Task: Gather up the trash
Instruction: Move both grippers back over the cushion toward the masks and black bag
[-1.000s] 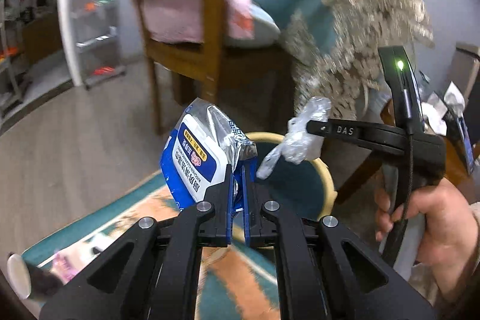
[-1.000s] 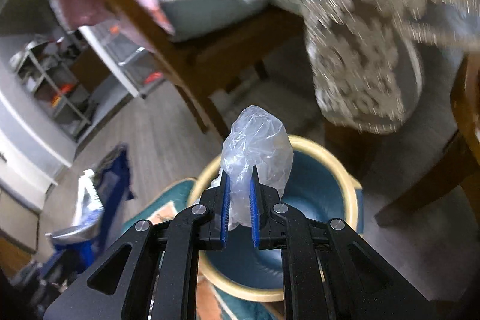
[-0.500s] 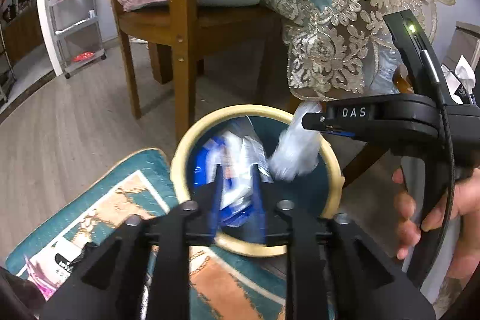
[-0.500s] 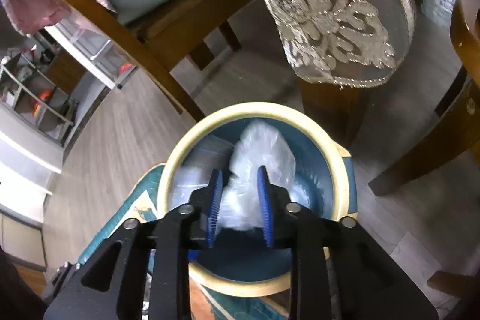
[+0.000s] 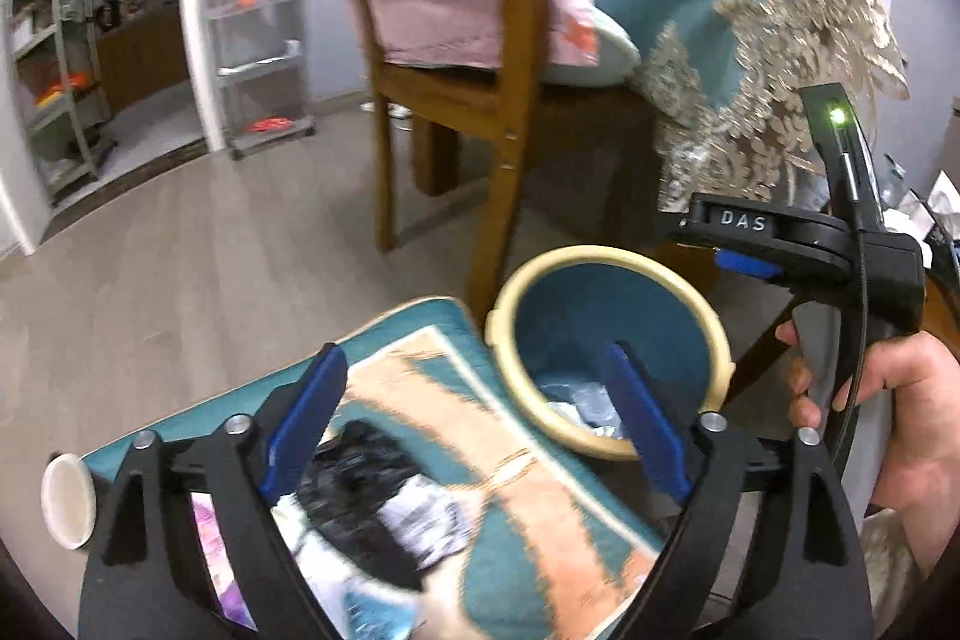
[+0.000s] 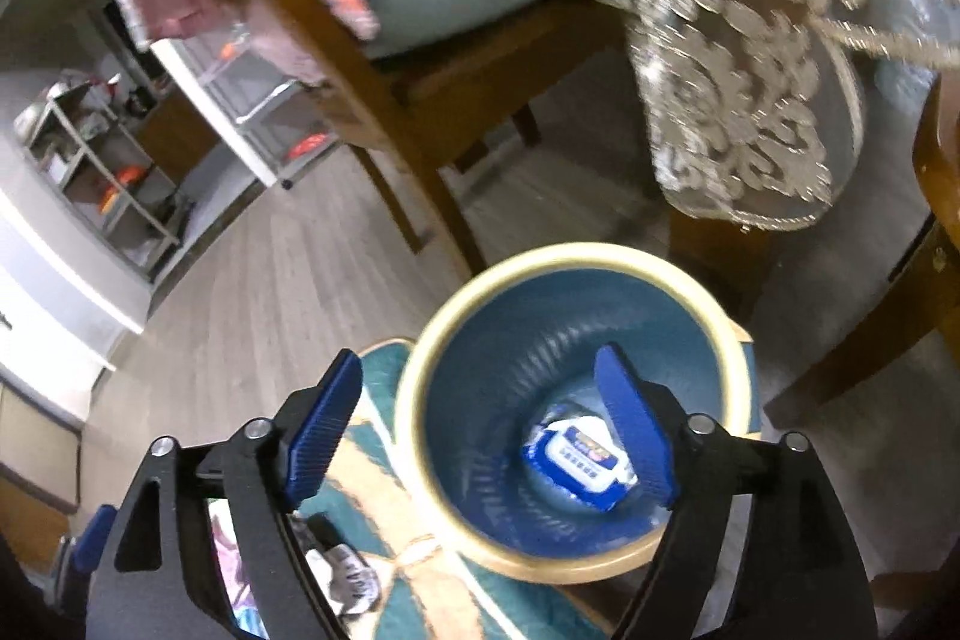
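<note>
While over bin (image 6: pixel 420 436), left gripper (image 5: pixel 474 418) and right gripper (image 6: pixel 480 412) fingers opening wide, holding nothing.

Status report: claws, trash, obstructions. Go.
Left claw and right claw both opening, nothing between them. Blue wrapper lies in the bin. More litter on rug. Nothing obstructing.

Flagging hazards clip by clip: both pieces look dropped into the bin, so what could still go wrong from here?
1. More wrappers lie on the rug right below the left tool, whose jaws are opening with nothing between them; they are blurred here, so a hasty next pick might miss.
2. The right tool, also opening and empty, hangs at the bin rim; a careless pull-back could knock the bin, spilling the blue-and-white packet.
</note>
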